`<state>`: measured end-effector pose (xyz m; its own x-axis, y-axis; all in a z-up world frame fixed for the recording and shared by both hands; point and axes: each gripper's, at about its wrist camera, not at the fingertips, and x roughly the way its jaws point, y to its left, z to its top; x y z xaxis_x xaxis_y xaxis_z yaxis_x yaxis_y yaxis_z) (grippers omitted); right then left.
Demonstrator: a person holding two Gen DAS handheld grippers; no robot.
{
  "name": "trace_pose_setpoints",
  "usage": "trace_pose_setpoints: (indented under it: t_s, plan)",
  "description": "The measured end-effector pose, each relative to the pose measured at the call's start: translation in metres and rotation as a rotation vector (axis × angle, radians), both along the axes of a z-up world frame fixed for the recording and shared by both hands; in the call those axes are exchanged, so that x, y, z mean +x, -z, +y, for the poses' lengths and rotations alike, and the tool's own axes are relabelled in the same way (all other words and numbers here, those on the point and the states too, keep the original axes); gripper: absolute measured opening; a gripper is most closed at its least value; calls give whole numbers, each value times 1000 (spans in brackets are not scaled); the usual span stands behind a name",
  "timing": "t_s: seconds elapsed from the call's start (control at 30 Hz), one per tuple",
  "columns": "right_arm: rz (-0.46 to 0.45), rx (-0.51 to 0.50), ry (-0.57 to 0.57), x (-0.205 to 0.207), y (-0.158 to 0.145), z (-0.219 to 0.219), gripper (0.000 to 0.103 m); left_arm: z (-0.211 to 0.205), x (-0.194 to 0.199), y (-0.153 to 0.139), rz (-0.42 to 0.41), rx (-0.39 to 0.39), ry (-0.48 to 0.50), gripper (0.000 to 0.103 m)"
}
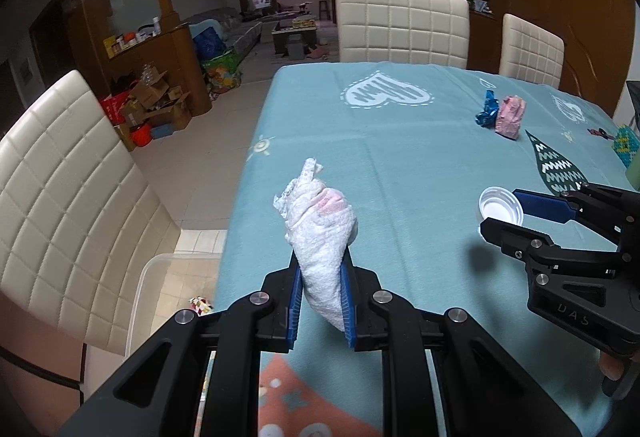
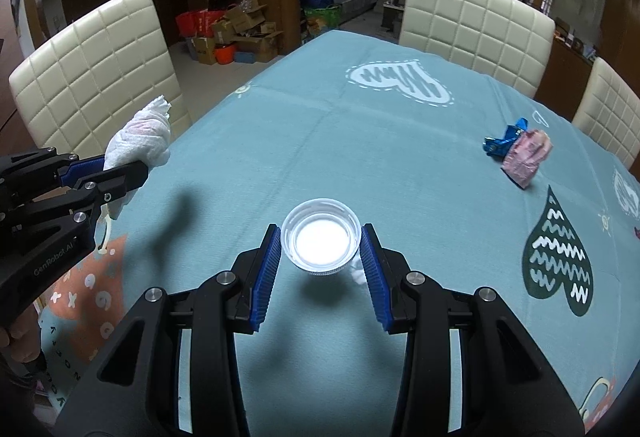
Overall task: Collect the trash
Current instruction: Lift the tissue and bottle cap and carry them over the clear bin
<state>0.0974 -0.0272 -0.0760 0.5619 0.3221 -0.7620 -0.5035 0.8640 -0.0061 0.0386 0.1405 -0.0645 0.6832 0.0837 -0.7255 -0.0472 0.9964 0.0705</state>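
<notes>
My left gripper (image 1: 322, 269) is shut on a crumpled white tissue (image 1: 320, 225) with a pink stain and holds it above the table's left edge; it also shows in the right wrist view (image 2: 140, 139). My right gripper (image 2: 320, 241) is shut on a white plastic cap (image 2: 320, 241), open side up, held a little above the teal tablecloth (image 2: 320, 117). The cap also shows in the left wrist view (image 1: 500, 205). A blue wrapper (image 2: 504, 139) and a pink wrapper (image 2: 526, 157) lie together on the cloth at the far right.
Cream padded chairs (image 1: 68, 197) (image 2: 476, 21) stand around the table. A clear plastic bin (image 1: 160, 285) sits on the floor left of the table, below the left gripper. Cardboard boxes (image 1: 156, 101) pile by a wooden counter.
</notes>
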Motion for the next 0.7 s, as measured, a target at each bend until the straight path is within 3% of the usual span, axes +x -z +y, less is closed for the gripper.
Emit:
trace_pose_setpoints:
  t_s: [0.7]
  plan:
    - [-31,-64,-148,-24,-5,95,44,87,-46,3,-37,-34,-159,17]
